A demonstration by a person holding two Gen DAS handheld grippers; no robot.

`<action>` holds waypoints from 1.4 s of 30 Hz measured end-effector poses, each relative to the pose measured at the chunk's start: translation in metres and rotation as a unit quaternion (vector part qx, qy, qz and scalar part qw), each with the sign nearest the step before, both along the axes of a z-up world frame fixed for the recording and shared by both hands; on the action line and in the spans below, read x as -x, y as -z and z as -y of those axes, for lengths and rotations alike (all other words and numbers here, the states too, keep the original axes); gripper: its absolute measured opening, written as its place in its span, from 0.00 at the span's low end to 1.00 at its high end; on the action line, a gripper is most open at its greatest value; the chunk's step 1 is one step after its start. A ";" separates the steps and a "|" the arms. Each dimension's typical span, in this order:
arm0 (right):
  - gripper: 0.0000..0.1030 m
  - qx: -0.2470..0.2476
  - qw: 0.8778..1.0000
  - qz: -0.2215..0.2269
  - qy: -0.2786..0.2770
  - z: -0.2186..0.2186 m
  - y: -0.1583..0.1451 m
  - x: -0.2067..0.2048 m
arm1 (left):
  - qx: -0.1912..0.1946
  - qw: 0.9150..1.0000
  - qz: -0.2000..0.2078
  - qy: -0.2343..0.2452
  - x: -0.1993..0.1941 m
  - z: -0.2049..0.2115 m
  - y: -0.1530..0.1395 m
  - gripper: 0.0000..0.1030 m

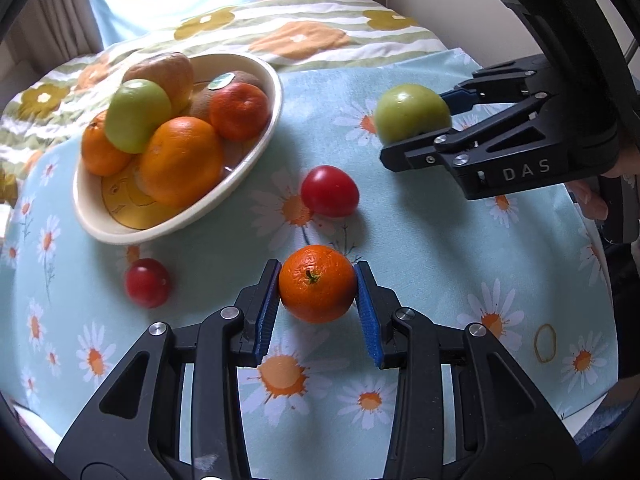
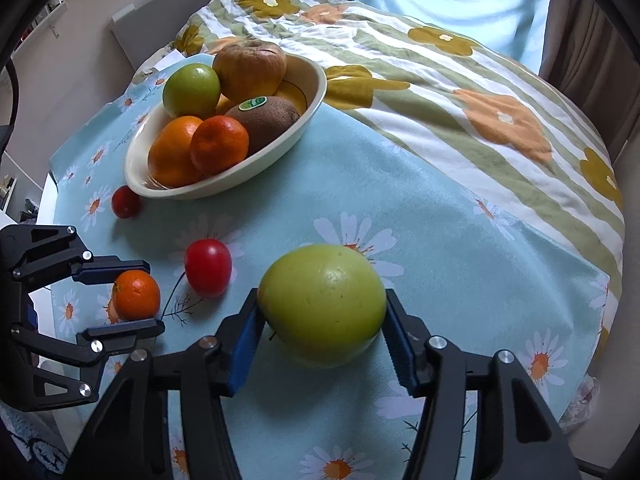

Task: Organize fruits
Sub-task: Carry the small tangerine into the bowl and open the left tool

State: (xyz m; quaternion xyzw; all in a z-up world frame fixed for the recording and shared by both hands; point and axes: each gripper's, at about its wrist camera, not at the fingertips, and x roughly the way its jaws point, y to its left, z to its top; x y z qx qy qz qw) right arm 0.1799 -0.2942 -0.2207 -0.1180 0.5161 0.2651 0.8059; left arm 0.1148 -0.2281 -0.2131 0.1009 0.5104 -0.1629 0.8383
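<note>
Mandarin (image 1: 317, 284) in L tongs (image 1: 317, 304), apple (image 2: 322, 304) in R tongs (image 2: 322, 344)

The cloth (image 1: 420, 220) is pale blue with white daisies; the quilt (image 2: 460, 92) has green stripes and orange flowers; the bowl (image 1: 256, 140) is cream; the pads (image 1: 370, 320) are blue.

A: Surface? A desk (image 1: 440, 264) under a pale blue daisy-print cloth (image 2: 400, 208).

B: Directly on the cloth: a cream oval bowl (image 1: 256, 152) of fruit, one red tomato (image 1: 329, 191) near the middle, and a smaller red tomato (image 1: 147, 282) just beside the bowl.
</note>
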 end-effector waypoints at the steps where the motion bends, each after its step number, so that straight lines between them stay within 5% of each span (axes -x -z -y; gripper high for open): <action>1: 0.51 0.000 1.000 0.001 0.002 0.000 -0.003 0.001 | -0.002 1.000 0.003 -0.003 0.001 -0.003 -0.003 0.40; 23: 0.51 0.004 0.996 0.036 0.081 -0.058 -0.087 0.023 | 0.004 0.998 0.065 -0.011 -0.027 -0.106 -0.075 0.40; 42: 0.51 -0.023 0.978 0.037 0.202 -0.111 -0.074 -0.013 | 0.013 0.996 0.037 0.075 -0.105 -0.138 -0.028 0.40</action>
